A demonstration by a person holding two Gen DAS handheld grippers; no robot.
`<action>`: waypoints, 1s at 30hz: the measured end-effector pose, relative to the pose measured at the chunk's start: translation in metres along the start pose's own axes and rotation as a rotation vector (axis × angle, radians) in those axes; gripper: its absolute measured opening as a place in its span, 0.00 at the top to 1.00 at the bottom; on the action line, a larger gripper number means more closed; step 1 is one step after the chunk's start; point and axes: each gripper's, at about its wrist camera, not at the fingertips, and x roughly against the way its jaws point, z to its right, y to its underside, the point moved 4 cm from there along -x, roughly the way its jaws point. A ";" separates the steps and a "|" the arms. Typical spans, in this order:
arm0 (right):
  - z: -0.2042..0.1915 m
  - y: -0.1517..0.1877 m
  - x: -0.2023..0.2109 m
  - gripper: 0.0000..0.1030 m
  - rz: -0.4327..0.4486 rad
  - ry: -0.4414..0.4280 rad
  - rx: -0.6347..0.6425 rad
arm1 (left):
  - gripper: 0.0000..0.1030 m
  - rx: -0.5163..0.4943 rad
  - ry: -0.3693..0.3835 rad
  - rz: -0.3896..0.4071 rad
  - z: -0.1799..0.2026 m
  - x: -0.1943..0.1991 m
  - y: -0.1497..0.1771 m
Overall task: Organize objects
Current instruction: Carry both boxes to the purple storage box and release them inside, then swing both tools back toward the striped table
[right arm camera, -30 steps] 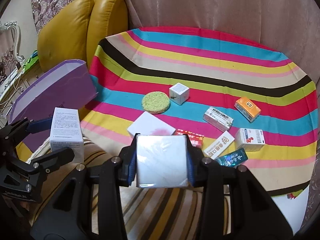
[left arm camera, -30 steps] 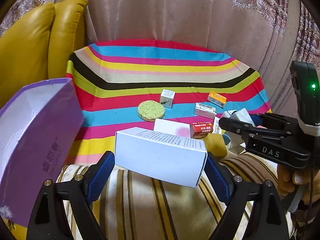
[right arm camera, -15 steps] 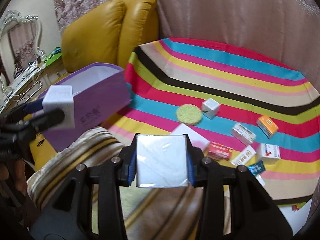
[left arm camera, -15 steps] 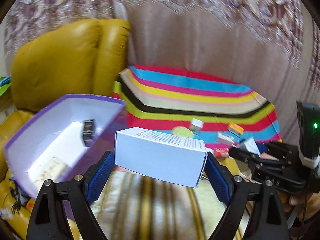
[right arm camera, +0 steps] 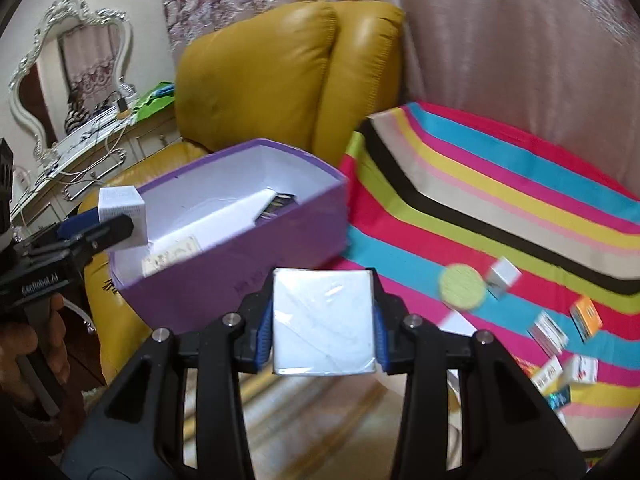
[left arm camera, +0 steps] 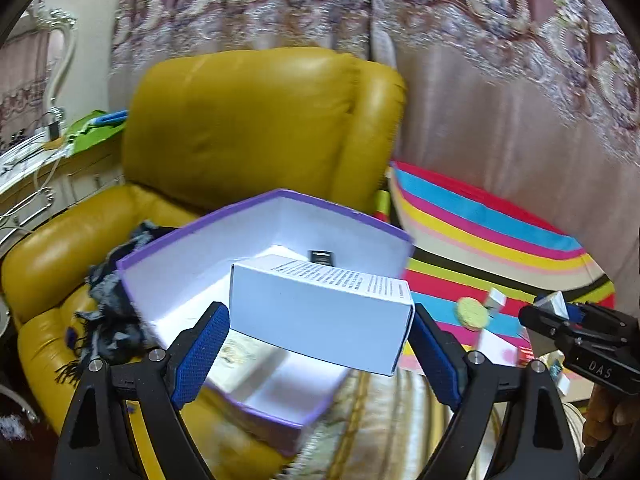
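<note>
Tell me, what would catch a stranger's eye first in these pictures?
Probably the two white boxes held up close: the left gripper clamps a long white carton over the open purple box, and the right gripper clamps a squarish white packet just short of it. Behind sits a mustard-yellow leather armchair, and to the right a bright rainbow-striped cloth dotted with small cartons.

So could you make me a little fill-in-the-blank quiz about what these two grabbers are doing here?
1. The left gripper holds a white carton over the open ____ box.
2. That box sits on a ____ leather armchair.
3. The right gripper is shut on a ____ packet.
4. The round sponge lies on the ____ cloth.

Missing words: purple; yellow; white; striped
</note>
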 end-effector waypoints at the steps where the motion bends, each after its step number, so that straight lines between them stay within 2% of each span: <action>1: -0.008 -0.005 -0.005 0.58 -0.001 -0.005 0.013 | 0.13 0.006 -0.010 0.004 -0.005 0.000 -0.001; 10: -0.072 -0.044 -0.048 0.57 0.015 -0.082 0.104 | 0.13 0.064 -0.062 0.004 -0.044 -0.011 0.000; 17: -0.097 -0.053 -0.079 0.57 0.011 -0.112 0.144 | 0.13 0.071 -0.087 0.010 -0.059 -0.017 0.002; 19: -0.100 -0.054 -0.085 0.51 0.010 -0.118 0.150 | 0.13 0.073 -0.090 0.009 -0.061 -0.020 0.002; 21: -0.101 -0.056 -0.088 0.31 0.016 -0.142 0.138 | 0.13 0.073 -0.090 0.008 -0.063 -0.022 0.003; 23: -0.100 -0.058 -0.089 0.23 0.034 -0.154 0.122 | 0.13 0.075 -0.088 0.003 -0.064 -0.025 0.004; 30: -0.085 -0.056 -0.082 0.17 0.061 -0.148 0.087 | 0.11 0.066 -0.077 -0.009 -0.054 -0.028 0.005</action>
